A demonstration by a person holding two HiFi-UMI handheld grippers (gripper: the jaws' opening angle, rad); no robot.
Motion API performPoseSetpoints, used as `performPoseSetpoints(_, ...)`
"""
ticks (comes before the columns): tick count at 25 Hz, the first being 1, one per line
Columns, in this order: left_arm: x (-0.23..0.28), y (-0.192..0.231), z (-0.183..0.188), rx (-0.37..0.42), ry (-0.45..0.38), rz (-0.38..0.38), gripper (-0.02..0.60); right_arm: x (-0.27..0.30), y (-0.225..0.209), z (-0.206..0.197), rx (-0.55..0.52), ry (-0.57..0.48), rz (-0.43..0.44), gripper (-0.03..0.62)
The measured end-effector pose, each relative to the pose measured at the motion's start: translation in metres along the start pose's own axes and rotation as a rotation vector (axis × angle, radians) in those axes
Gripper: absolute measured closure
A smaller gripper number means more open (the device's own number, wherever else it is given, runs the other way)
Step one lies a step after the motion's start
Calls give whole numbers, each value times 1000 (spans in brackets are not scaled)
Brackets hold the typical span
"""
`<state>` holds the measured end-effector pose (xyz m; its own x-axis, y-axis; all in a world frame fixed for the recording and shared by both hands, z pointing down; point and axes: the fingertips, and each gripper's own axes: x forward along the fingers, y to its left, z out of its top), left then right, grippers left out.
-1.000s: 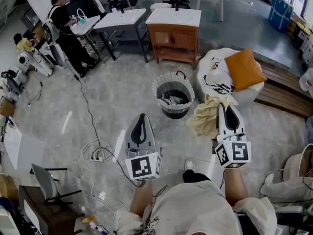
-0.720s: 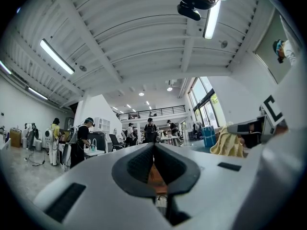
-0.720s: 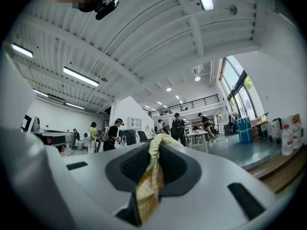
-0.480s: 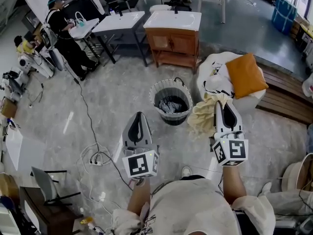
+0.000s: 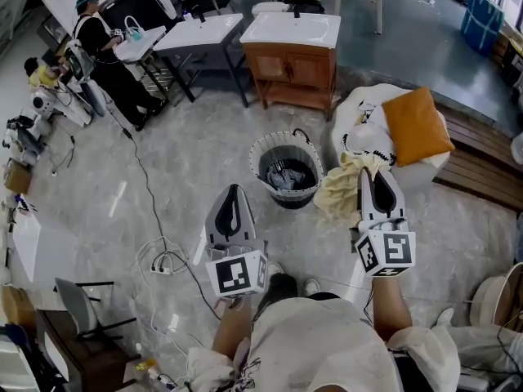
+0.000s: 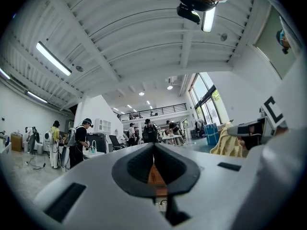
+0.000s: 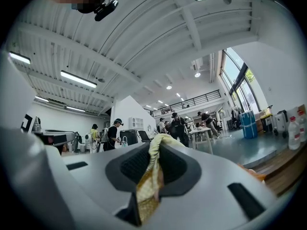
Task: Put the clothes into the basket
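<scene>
Grey floor (image 5: 188, 162), basket (image 5: 257, 160) ahead; right tool (image 5: 379, 175) clamps yellow garment (image 5: 337, 194) (hanging); left tool (image 5: 234, 189) closed, empty.

yellow garment (image 5: 337, 194): its right side is hiding behind the right gripper (image 5: 378, 174) at centre right of the head view; in the right gripper view only a narrow strip is showing between the jaws, the rest running off below the frame
basket (image 5: 257, 158): dark clothes are covering its floor; their number and kind are reading too dim to tell
white beanbag (image 5: 359, 113): the orange cushion (image 5: 417, 125) and the garment are covering part of it
wooden bench (image 5: 480, 168): the right edge is cutting it off
distant people (image 6: 149, 130): appearing too small to tell what they are doing
</scene>
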<state>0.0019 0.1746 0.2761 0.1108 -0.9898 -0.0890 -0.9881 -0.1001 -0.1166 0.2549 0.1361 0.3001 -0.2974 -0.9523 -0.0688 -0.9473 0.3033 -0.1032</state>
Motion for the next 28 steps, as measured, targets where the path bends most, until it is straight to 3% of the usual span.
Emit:
performPoseSetpoints(10, 45, 37, -29, -25, -4, -10, 577, 54, 17, -20, -39, 22, -8, 553)
performPoseSetpoints(28, 171, 166, -55, -86, -5, -67, 577, 215, 99, -20, -91, 30, -45, 553)
